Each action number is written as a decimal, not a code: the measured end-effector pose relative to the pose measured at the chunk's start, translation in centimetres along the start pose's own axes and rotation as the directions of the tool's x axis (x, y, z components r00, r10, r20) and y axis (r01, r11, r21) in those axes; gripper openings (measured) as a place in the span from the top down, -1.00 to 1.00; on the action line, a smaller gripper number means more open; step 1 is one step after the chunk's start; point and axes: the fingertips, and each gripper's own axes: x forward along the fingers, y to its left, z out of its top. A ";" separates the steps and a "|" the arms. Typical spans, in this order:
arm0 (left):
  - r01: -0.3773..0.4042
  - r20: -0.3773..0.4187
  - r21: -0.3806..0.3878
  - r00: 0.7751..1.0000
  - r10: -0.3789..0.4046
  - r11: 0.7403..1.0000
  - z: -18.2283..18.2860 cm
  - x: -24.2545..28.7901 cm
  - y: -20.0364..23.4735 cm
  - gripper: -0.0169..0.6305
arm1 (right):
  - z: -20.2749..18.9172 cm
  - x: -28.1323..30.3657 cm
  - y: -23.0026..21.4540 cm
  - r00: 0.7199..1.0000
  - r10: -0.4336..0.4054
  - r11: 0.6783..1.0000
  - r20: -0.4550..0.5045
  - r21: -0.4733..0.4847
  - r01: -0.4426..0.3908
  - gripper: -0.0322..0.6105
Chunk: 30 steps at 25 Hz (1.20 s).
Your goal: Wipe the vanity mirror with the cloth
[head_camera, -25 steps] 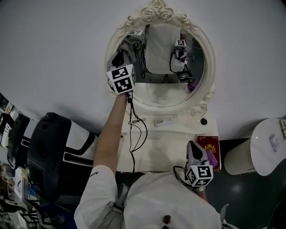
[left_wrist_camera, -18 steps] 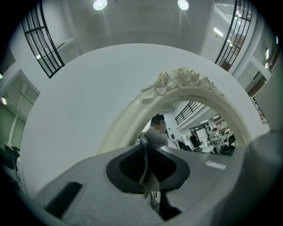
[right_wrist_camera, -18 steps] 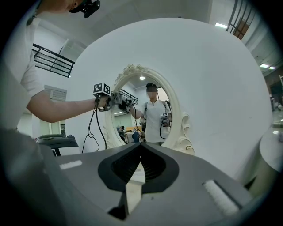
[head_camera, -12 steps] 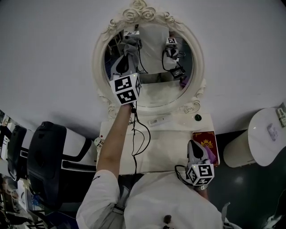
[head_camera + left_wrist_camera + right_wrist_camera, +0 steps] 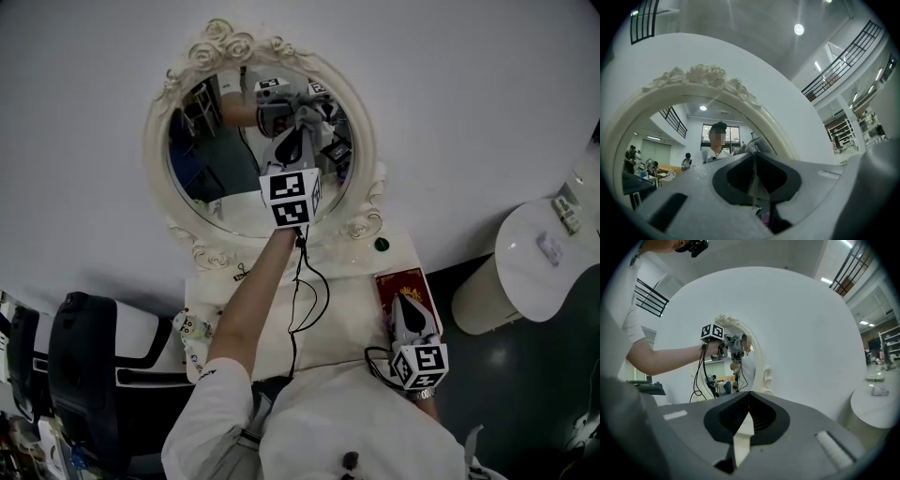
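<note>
White sleeve (image 5: 216, 403), black cable (image 5: 292, 356), seemingly grey left gripper (image 5: 753, 157).

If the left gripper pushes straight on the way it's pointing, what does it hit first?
The glass of the vanity mirror, right of centre. The grey cloth pinched in the left gripper leads, so it would press on the glass first. Whether it already touches is unclear.
</note>
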 end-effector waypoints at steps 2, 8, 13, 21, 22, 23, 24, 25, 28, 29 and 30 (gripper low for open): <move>0.038 -0.003 -0.020 0.999 -0.038 0.999 -0.5 1.4 -2.2 0.88 | 0.1 -0.9 -1.3 0.999 -0.036 0.999 0.002 -0.005 0.036 0.88; 0.073 -0.012 -0.097 0.997 -0.074 0.993 -2.1 4.1 -6.3 0.88 | 0.1 -3.2 -4.9 0.991 -0.136 0.991 0.006 0.004 0.136 0.88; 0.041 -0.024 -0.101 0.999 -0.044 0.994 -3.0 4.9 -6.0 0.88 | 0.0 -4.3 -6.6 0.984 -0.177 0.984 0.007 0.012 0.177 0.88; 0.012 -0.050 -0.015 0.999 -0.013 1.000 -3.3 4.0 -2.9 0.88 | -0.3 -2.3 -4.4 0.995 -0.096 0.995 -0.004 0.008 0.096 0.88; 0.002 -0.051 -0.014 0.999 -0.002 1.000 -3.3 3.6 -2.0 0.88 | -0.3 -1.9 -3.8 0.997 -0.079 0.997 -0.005 0.006 0.079 0.88; -0.011 -0.052 -0.009 0.999 0.011 1.000 -3.2 3.1 -1.0 0.88 | -0.3 -1.5 -3.2 0.998 -0.061 0.998 -0.008 0.006 0.061 0.88; -0.026 -0.053 -0.002 0.998 0.026 1.000 -3.1 2.6 0.1 0.88 | -0.3 -1.1 -2.6 0.999 -0.043 0.999 -0.012 0.005 0.043 0.88; -0.040 -0.054 0.006 0.998 0.041 0.999 -3.0 2.0 1.3 0.88 | -0.4 -0.7 -1.9 1.000 -0.025 1.000 -0.017 0.004 0.025 0.88; -0.080 -0.059 0.034 0.995 0.081 0.996 -3.0 0.3 4.6 0.88 | -0.7 0.4 -0.2 0.999 0.023 1.000 -0.031 0.002 -0.023 0.88; -0.093 -0.060 0.047 0.994 0.096 0.995 -3.0 -0.2 5.7 0.88 | -0.8 0.8 0.4 0.999 0.037 0.999 -0.033 0.002 -0.037 0.88; -0.106 -0.062 0.060 0.992 0.110 0.993 -3.0 -0.8 6.7 0.88 | -0.8 1.2 0.8 0.998 0.049 0.999 -0.035 0.004 -0.048 0.88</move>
